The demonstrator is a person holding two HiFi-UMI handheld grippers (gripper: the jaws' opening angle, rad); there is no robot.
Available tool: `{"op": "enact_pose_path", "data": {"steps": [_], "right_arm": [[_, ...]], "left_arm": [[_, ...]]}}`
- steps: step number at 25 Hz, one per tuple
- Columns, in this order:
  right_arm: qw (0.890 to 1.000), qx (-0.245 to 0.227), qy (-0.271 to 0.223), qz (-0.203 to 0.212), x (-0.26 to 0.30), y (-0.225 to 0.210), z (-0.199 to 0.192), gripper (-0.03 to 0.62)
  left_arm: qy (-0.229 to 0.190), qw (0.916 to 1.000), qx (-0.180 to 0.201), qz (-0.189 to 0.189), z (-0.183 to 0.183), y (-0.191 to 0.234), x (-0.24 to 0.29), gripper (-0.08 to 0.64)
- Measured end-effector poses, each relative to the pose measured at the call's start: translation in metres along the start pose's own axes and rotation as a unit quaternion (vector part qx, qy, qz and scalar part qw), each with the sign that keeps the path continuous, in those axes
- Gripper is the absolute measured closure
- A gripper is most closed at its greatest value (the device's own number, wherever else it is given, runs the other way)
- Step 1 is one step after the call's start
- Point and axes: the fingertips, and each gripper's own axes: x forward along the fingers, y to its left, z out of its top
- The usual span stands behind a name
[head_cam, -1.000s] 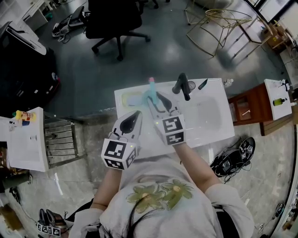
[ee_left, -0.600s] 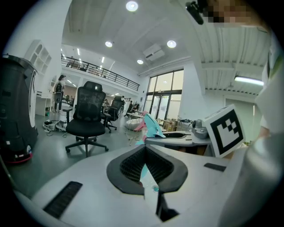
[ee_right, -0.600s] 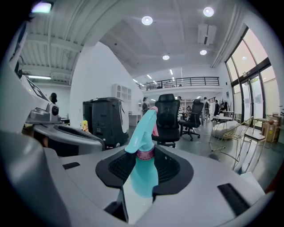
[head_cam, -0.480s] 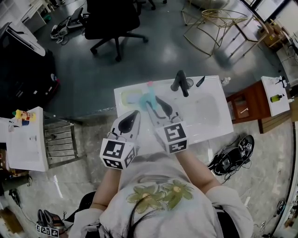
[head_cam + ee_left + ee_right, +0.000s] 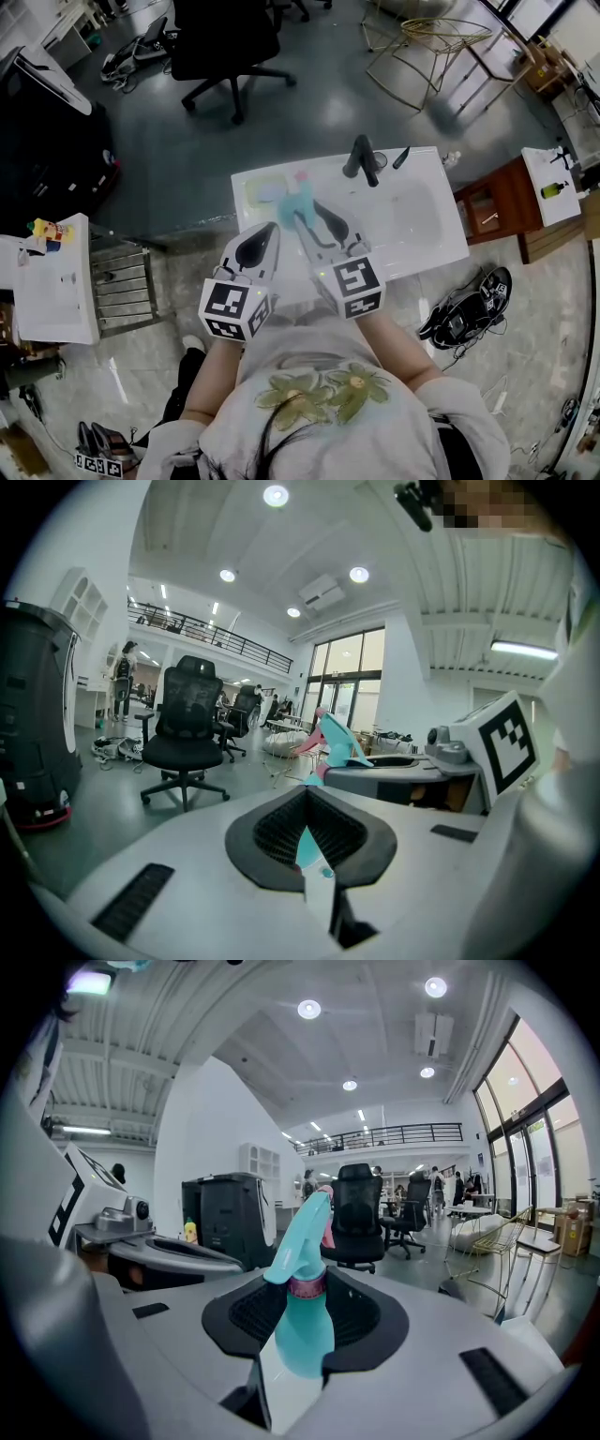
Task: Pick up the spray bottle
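White sink [image 5: 441, 246] below, black chair [image 5: 225, 37] beyond it; left gripper [image 5: 265, 239] just beside right, jaws together, holding nothing; right gripper [image 5: 309, 214] clamped on teal bottle [image 5: 302, 1335] at body under pink collar; bottle upright over sink's left part, left of dark faucet [image 5: 361, 159]

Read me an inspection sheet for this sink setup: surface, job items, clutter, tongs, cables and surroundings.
Surface: white sink top, basin bare, black faucet at the back.
Job's things: teal spray bottle, upright between the right tongs' jaws.
Clutter: small dark item beside the faucet.
Tongs: right tongs shut on the bottle; left tongs jaws together, empty.
Cables: tangle on the floor beyond the sink.
Surroundings: black office chair, gold wire chair, wooden cabinet.
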Motion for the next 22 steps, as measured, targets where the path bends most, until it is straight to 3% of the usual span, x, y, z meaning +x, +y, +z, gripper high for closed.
{"op": "enact_pose_path", "data": {"steps": [8, 22], "right_arm": [[1.0, 0.005, -0.019, 0.01, -0.024, 0.026, 0.018, 0.456], [1.0, 0.005, -0.025, 0.003, -0.056, 0.061, 0.017, 0.456]], "left_arm": [[-0.002, 1.0, 0.007, -0.007, 0.003, -0.009, -0.023, 0.551], [-0.005, 0.9999, 0.008, -0.013, -0.008, -0.025, -0.065, 0.551]]}}
